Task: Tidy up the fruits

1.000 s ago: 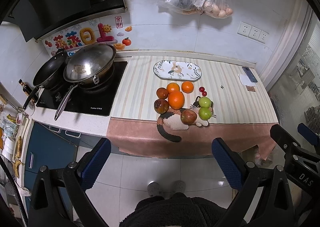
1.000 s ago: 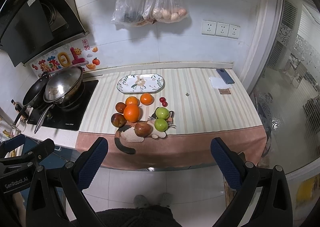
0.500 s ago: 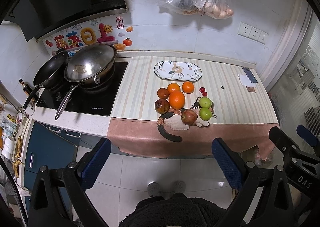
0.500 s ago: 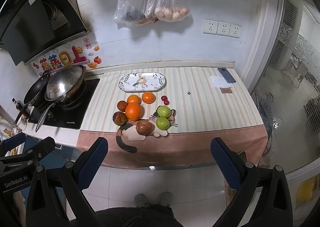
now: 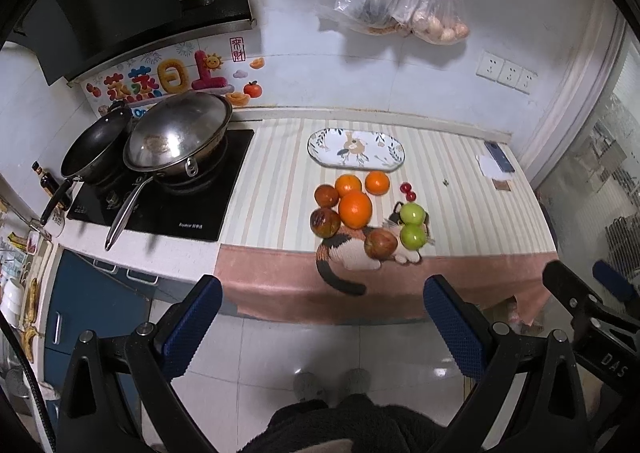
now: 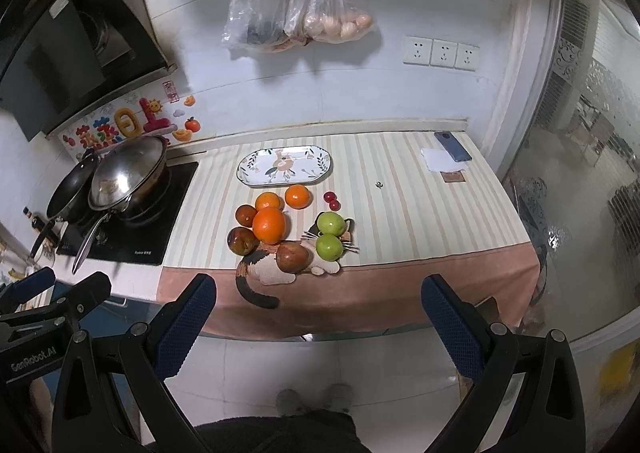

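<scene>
Nothing has shifted: both claws, left and right, still hang spread and empty, off the tabletop's front edge; fruits untouched.

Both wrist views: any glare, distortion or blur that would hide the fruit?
Left wrist view: strong fisheye bending at the edges, glare on the wok lid and floor tiles; the fruit, such as the big orange, stays sharp. Right wrist view: same curvature, dark corner vignetting, reflections on the glass door; the green apples are clear and evenly lit.
</scene>
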`<state>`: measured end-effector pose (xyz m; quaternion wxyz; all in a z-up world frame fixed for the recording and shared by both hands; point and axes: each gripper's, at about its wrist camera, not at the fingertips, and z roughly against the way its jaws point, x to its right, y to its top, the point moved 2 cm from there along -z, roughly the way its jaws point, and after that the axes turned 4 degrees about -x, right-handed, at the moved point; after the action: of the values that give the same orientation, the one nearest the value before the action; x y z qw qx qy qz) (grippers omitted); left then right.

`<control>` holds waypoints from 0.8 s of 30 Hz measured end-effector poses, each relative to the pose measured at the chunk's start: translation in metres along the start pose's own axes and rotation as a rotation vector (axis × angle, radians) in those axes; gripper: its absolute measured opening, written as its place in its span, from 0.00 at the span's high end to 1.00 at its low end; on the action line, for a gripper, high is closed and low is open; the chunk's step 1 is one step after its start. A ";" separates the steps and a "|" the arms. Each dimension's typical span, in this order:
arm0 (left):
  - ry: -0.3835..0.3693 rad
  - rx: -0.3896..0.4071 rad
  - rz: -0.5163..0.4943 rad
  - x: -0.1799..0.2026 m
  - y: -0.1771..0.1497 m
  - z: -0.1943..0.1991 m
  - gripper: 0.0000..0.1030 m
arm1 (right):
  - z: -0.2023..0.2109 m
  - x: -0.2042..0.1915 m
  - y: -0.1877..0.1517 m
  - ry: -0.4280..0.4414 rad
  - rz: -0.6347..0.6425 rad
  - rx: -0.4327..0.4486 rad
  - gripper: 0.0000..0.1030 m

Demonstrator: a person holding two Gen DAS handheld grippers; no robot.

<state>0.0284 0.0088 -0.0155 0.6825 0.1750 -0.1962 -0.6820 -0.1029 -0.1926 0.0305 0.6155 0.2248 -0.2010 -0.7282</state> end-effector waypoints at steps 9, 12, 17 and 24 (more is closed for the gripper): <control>0.029 -0.024 -0.013 -0.028 0.037 -0.076 0.00 | -0.076 -0.002 0.017 0.072 -0.125 -0.080 0.00; 0.032 -0.090 -0.010 -0.035 0.050 -0.116 0.00 | -0.119 0.002 0.025 0.095 -0.163 -0.140 0.00; 0.009 -0.232 0.004 -0.032 0.078 -0.189 0.00 | -0.198 0.018 0.043 0.107 -0.207 -0.245 0.00; -0.025 -0.442 0.031 -0.002 0.105 -0.294 0.01 | -0.301 0.047 0.081 0.137 -0.218 -0.363 0.00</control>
<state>0.2685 0.0035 -0.2160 0.7121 0.0096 -0.0527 -0.7001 0.1284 -0.2567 -0.1738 0.5756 0.1797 0.0013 -0.7978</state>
